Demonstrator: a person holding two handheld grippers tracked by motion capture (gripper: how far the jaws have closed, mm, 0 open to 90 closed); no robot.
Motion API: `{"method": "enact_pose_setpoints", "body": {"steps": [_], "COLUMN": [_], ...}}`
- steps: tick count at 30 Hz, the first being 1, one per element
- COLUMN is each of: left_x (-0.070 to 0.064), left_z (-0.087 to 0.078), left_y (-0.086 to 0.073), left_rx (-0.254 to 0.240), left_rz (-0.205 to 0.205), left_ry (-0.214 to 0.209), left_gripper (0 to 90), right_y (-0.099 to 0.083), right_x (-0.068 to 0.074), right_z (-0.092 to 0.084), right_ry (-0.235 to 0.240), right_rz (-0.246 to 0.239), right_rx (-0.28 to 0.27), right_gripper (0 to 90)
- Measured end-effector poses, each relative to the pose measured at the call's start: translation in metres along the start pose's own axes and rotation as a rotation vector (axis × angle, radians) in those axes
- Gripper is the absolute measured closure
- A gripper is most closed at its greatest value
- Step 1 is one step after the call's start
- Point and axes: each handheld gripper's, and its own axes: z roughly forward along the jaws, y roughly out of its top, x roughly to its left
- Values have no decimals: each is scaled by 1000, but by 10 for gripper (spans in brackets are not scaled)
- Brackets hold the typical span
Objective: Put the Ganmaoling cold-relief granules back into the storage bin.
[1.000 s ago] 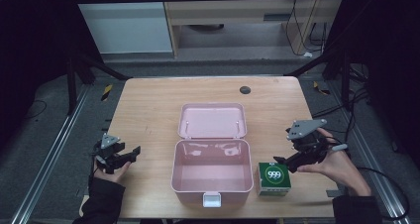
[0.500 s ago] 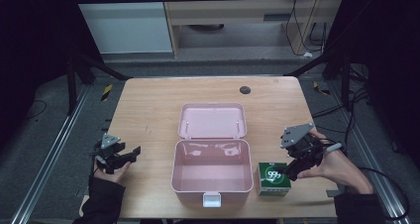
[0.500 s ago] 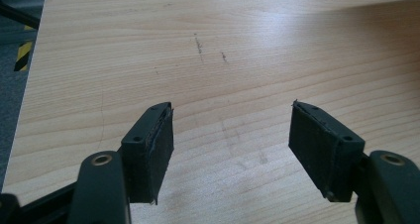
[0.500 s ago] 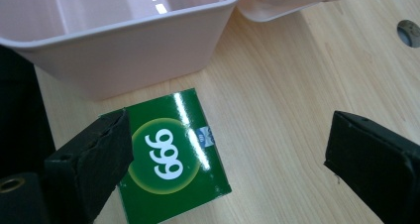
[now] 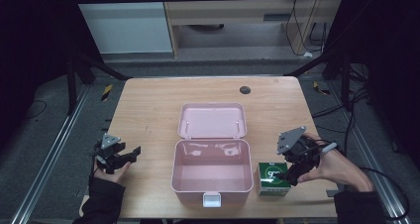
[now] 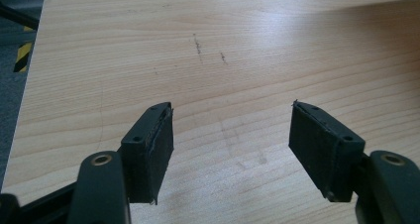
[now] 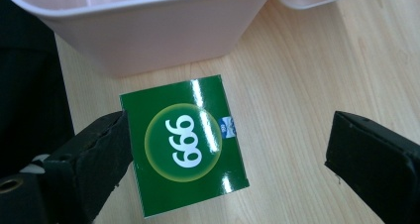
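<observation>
Hovering my right claw (image 7: 228,159) over green box (image 7: 184,143), jaws spread wide, one touching box edge. Box sitting on table (image 5: 148,110) just beside open pink case (image 5: 211,172). Centring needed before closing. Left claw (image 6: 242,149) idling wide, empty.

A box (image 5: 273,178) lies just right of the open case (image 5: 211,172).

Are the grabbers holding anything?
No. The left gripper is open over bare table. The right gripper is open around the green box, not squeezing it.
</observation>
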Motion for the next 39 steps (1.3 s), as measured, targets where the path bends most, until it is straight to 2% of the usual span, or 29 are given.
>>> {"method": "enact_pose_setpoints", "body": {"steps": [9, 22, 27, 39], "left_x": [0, -1, -1, -1], "left_z": [0, 1, 1, 1], "left_y": [0, 0, 0, 0], "left_rx": [0, 1, 1, 2], "left_rz": [2, 4, 5, 6], "left_ry": [-1, -2, -1, -2], "left_gripper": [327, 326, 326, 326], "right_y": [1, -2, -4, -8], "right_x": [3, 9, 11, 15], "right_z": [6, 18, 28, 46], "right_ry": [27, 59, 69, 91], "right_rz": [-32, -47, -41, -56], "right_rx": [51, 94, 131, 164], "right_gripper": [36, 27, 27, 23]}}
